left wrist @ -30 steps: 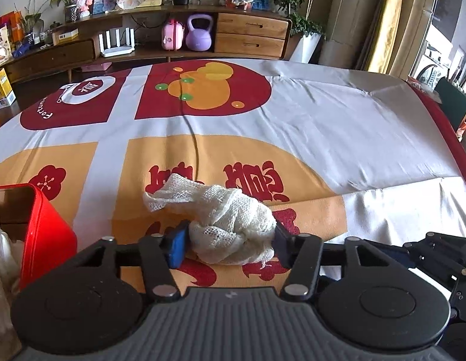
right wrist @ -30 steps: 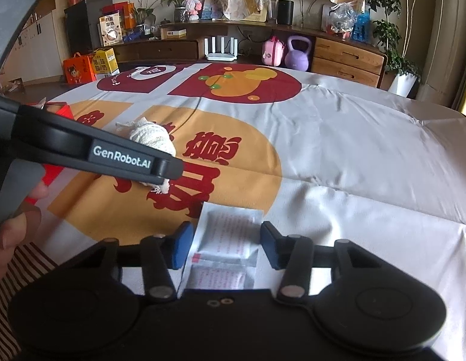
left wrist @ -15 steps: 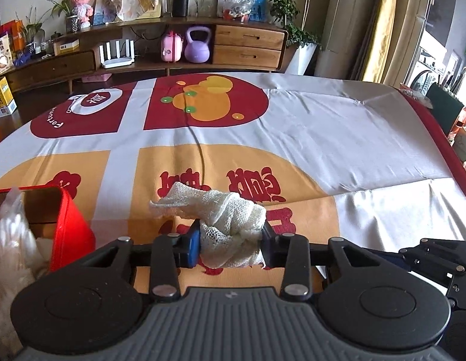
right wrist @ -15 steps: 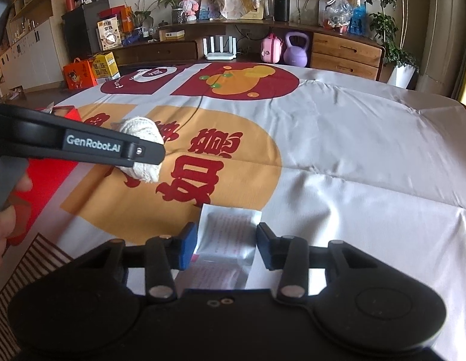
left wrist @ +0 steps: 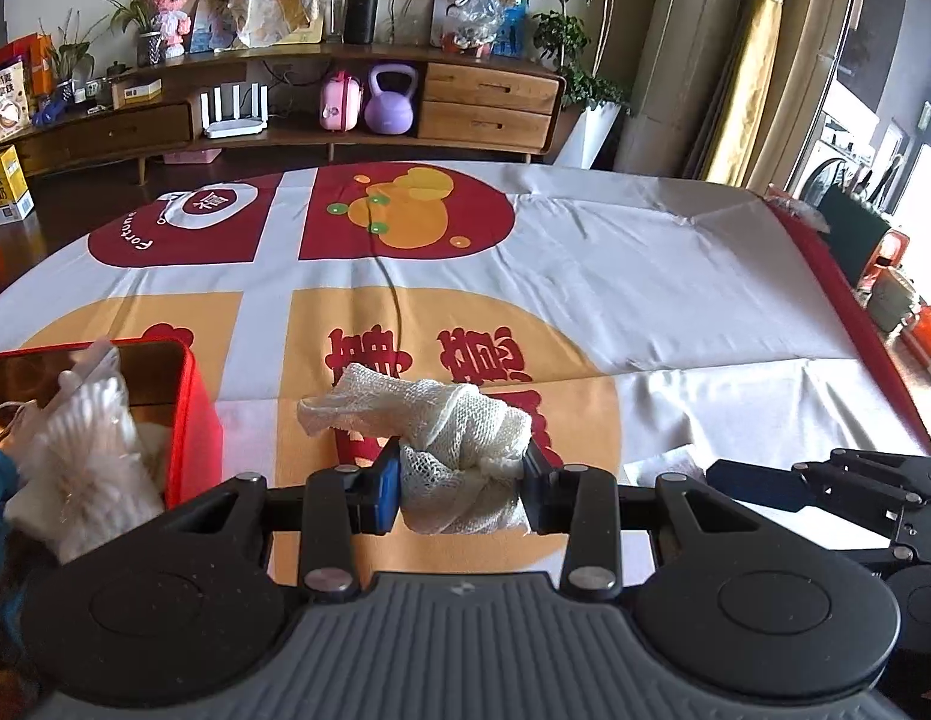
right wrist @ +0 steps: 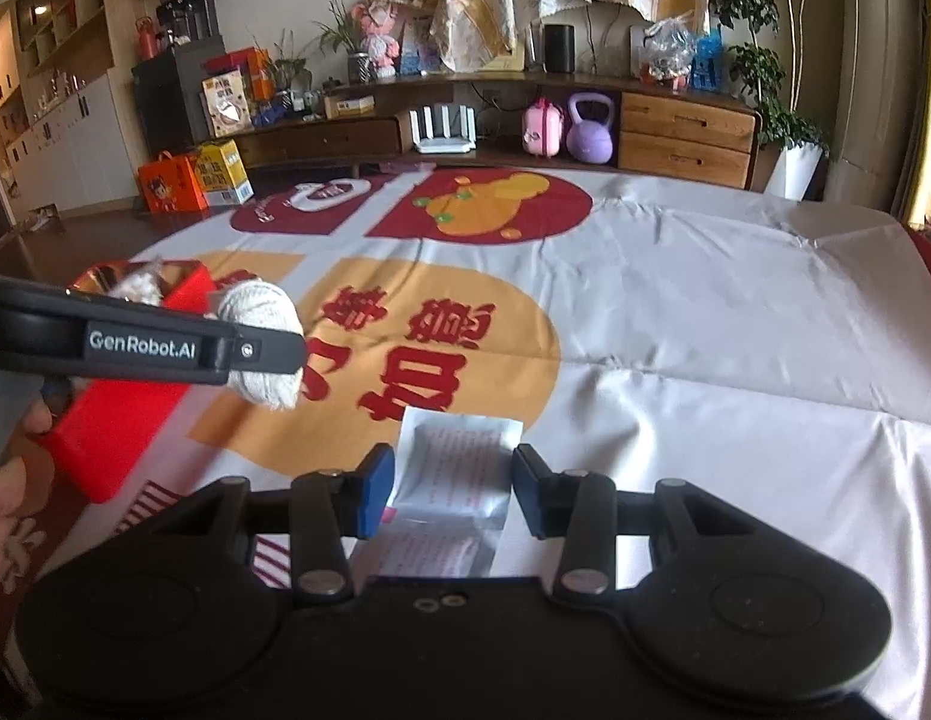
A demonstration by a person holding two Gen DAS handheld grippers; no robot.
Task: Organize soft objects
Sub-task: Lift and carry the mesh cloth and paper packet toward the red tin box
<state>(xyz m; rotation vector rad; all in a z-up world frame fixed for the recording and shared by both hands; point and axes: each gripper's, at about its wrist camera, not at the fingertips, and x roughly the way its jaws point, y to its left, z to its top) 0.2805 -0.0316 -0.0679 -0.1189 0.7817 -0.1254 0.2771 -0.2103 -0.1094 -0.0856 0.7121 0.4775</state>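
Note:
My left gripper is shut on a cream mesh gauze bundle and holds it above the printed tablecloth; the bundle also shows in the right wrist view, lifted beside the red tin. The red tin stands at the left with white soft items inside; it also shows in the right wrist view. My right gripper is open, its fingers on either side of a flat white sachet lying on the cloth.
The table carries a red, orange and white printed cloth. Its red right edge drops off to the floor. A wooden sideboard with a purple kettlebell stands beyond the far edge.
My left gripper closed on the gauze bundle and lifted it off the cloth, moving left toward the red tin. The right gripper stayed over the sachet.

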